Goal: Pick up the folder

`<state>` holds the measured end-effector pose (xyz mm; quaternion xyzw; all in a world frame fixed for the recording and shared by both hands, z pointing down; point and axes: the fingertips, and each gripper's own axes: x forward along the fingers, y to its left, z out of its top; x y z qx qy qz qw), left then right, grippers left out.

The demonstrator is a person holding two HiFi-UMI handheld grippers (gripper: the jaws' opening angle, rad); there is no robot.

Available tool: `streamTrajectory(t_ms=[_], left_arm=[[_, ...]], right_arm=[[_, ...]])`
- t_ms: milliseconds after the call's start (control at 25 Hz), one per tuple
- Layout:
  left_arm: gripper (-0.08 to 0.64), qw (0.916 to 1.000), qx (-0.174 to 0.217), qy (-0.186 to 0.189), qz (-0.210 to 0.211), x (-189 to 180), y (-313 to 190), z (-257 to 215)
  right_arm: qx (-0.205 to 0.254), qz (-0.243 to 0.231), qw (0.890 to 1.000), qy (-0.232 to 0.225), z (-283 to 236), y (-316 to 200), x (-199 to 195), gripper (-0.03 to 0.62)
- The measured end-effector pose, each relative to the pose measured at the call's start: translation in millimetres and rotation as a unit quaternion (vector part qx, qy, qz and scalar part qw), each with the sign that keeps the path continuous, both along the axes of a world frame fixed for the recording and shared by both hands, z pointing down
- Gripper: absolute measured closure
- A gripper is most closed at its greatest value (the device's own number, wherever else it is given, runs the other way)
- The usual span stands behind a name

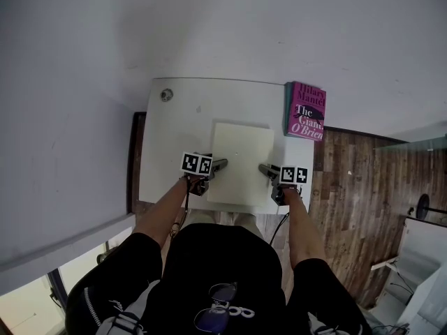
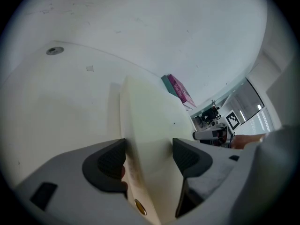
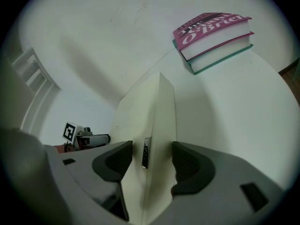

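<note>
A cream folder is held level over the white table, casting a shadow on it. My left gripper is shut on the folder's left edge, and my right gripper is shut on its right edge. In the left gripper view the folder fills the gap between the jaws of the left gripper. In the right gripper view the folder sits edge-on in the right gripper, with a small metal clip on the edge between the pads.
Two stacked books, pink on top, lie at the table's far right corner. A round cable hole is at the far left. A white wall stands behind the table. Wooden floor lies to the right.
</note>
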<state>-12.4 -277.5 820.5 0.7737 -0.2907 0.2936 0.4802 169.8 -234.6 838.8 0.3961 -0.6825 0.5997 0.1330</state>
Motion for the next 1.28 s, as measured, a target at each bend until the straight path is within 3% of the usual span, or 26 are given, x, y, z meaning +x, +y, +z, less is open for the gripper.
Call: streamTrajectory(t_ms=[280,560,920,1280], left_arm=[[0.245,1.0,0.003,-0.005,0.007,0,-6,-8],[0.245,0.9991,0.042,0.0,0.009,-2,-31,-35],[0.245,0.9933,0.114,0.016,0.005,4,-70,-94],[0.245,0.9771,0.21,0.037,0.002,7,-104,-174]], right_arm=[[0.007,-0.007,1.0,0.003,-8,-6,-2,0.324],[0.062,-0.016,0.998,0.02,-37,-35,-2,0.324],[0.139,-0.009,0.99,0.032,-96,-75,4,0.324],[0.229,0.003,0.972,0.056,-176,-109,9,0.324]])
